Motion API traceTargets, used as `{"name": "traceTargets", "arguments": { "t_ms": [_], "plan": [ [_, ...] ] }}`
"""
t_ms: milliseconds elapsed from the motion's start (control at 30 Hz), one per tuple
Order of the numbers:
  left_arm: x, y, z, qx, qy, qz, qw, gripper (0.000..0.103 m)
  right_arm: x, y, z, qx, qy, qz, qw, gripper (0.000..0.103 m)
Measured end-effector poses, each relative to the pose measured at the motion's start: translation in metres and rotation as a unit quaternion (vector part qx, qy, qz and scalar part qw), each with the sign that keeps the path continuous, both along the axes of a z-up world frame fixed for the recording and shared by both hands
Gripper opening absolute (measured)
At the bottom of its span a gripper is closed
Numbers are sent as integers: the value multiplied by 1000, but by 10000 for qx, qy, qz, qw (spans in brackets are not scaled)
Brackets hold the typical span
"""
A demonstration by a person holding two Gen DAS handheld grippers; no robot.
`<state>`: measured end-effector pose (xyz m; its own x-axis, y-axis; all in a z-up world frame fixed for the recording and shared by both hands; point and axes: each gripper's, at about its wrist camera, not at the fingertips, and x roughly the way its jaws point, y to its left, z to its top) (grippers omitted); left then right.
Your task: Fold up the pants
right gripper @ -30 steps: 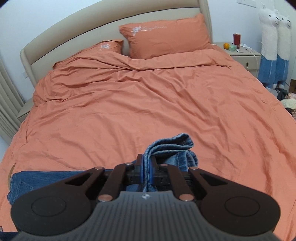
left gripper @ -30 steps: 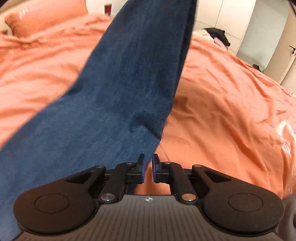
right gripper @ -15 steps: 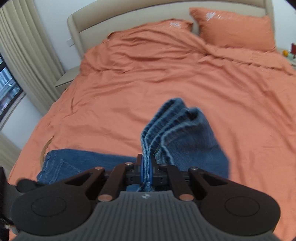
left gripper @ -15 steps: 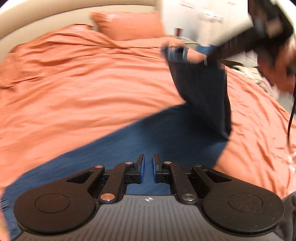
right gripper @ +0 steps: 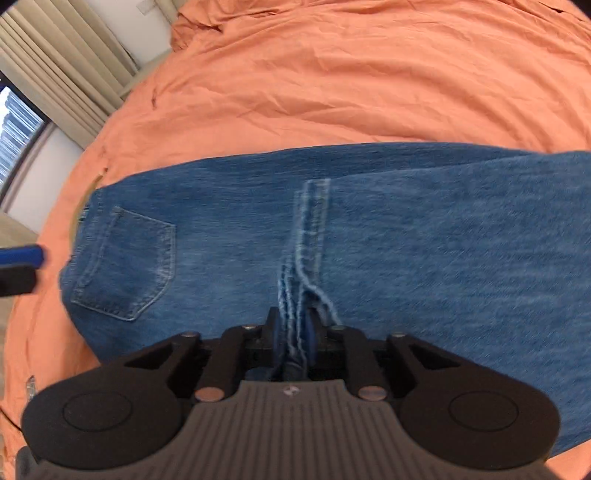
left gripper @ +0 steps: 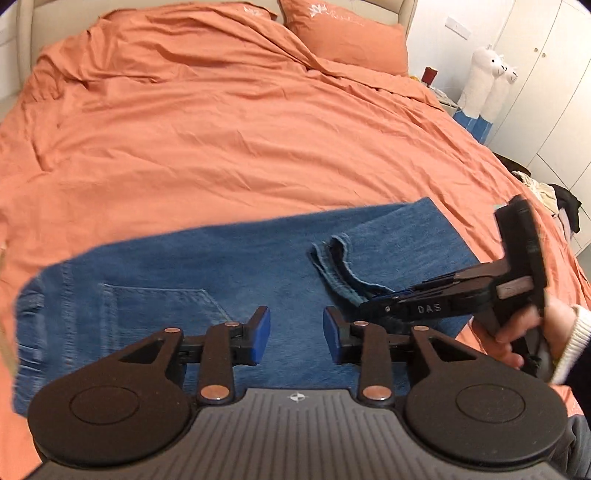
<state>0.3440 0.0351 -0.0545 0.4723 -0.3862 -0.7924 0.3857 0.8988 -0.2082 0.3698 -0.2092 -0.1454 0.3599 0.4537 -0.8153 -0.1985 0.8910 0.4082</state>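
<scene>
Blue jeans lie folded flat on the orange bed, back pocket at the left; they also fill the right wrist view. My left gripper is open and empty just above the jeans near the front edge. My right gripper is shut on the bunched leg hems, holding them low over the folded jeans. It also shows in the left wrist view, coming in from the right, with the hems trailing from it.
The orange duvet covers the whole bed, with pillows at the head. A nightstand and white plush toys stand at the right by white wardrobes. Curtains and a window are on the left side.
My right gripper has carried the leg hems over and down onto the upper jeans, folding them in half. My left gripper has opened and let go of the fabric.
</scene>
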Motion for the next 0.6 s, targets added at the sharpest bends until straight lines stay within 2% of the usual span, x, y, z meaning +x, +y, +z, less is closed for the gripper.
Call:
{"name": "traceTargets", "arguments": {
  "t_ms": [33, 100, 200, 300, 467, 533, 600],
  "plan": [
    [2, -5, -4, -38, 26, -31, 10000, 39, -3, 0, 3, 111, -26, 10, 9999, 23],
    [6, -13, -12, -158, 50, -56, 9998, 41, -8, -7, 13, 276, -161, 56, 9995, 23],
    [11, -24, -27, -484, 159, -9, 9987, 41, -17, -25, 35, 361, -549, -92, 9978, 29],
    [24, -45, -50, -865, 435, -15, 9953, 43, -25, -43, 38, -123, -719, -289, 9969, 29],
    [45, -75, -88, -815, 615, 199, 9946, 46, -45, -59, 15, -1237, -942, -570, 9862, 28],
    [53, -81, -98, -716, 537, 300, 9955, 46, -55, -77, 8, -1306, -998, -707, 9839, 28],
    [62, -84, -104, -753, 474, 357, 9954, 46, -64, -91, 3, -1166, -1116, -860, 9831, 28]
  ]
}}
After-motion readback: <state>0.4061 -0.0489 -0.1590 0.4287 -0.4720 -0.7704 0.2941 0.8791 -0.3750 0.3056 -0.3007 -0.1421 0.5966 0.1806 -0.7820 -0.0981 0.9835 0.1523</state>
